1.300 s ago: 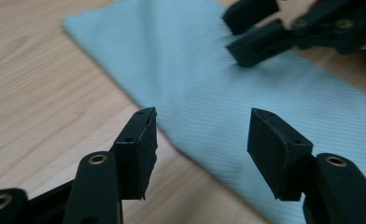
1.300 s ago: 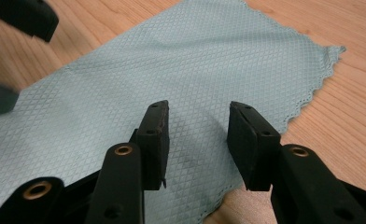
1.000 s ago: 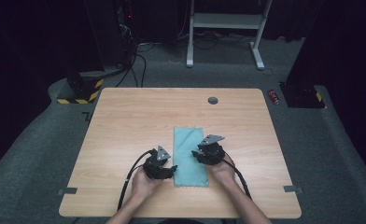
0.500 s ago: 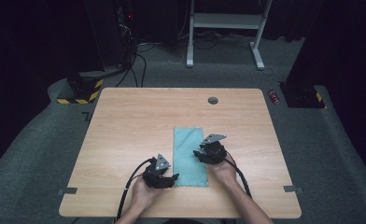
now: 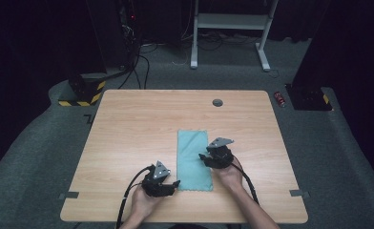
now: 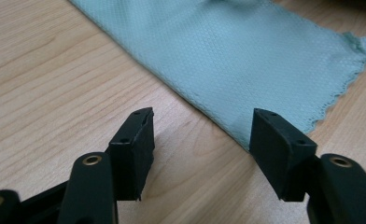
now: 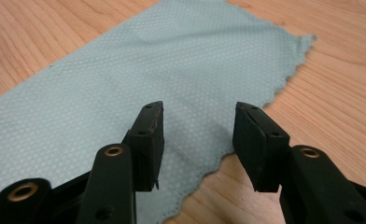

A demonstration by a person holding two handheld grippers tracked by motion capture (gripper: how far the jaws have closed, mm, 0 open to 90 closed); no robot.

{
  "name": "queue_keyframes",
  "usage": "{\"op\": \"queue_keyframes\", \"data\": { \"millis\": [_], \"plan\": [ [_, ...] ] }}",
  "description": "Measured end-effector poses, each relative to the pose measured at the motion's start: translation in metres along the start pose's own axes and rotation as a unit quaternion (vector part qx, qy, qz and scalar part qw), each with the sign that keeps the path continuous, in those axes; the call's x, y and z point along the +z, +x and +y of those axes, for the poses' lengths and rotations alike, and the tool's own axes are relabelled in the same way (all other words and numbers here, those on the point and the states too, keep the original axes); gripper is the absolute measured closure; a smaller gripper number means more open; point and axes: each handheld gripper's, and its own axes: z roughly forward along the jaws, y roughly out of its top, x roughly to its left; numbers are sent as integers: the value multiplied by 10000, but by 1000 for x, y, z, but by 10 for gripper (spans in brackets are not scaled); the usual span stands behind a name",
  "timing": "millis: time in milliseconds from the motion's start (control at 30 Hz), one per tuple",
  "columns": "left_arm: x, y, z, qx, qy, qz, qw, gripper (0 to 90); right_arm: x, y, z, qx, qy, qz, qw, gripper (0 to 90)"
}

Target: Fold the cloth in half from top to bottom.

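Note:
A teal cloth lies folded into a long strip on the wooden table, running away from me. My left gripper rests by the strip's near left corner, open; in the left gripper view it faces the cloth's folded edge, its right jaw just over that edge. My right gripper sits at the strip's right side, halfway along. In the right gripper view its jaws have just been opening and stand apart above the cloth, which lies flat beneath them, unpinched.
A round grey grommet sits in the tabletop near the far edge. Tape marks flag the front corners. On the floor beyond are a yellow-and-black box, a small red item and white frame legs.
My left hand has slid back toward the table's front edge along the cloth's left side, to its near corner. The right hand has kept its place.

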Motion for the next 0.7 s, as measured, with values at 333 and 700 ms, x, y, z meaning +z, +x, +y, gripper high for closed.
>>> {"op": "queue_keyframes", "data": {
  "millis": [333,700],
  "plan": [
    [-6,17,-7,-330,-133,102,9993,398,-7,-13,-9,215,-40,-48,9997,515],
    [4,49,10,-519,37,439,9977,416,-17,-27,-19,244,-13,-227,9994,507]
  ]
}}
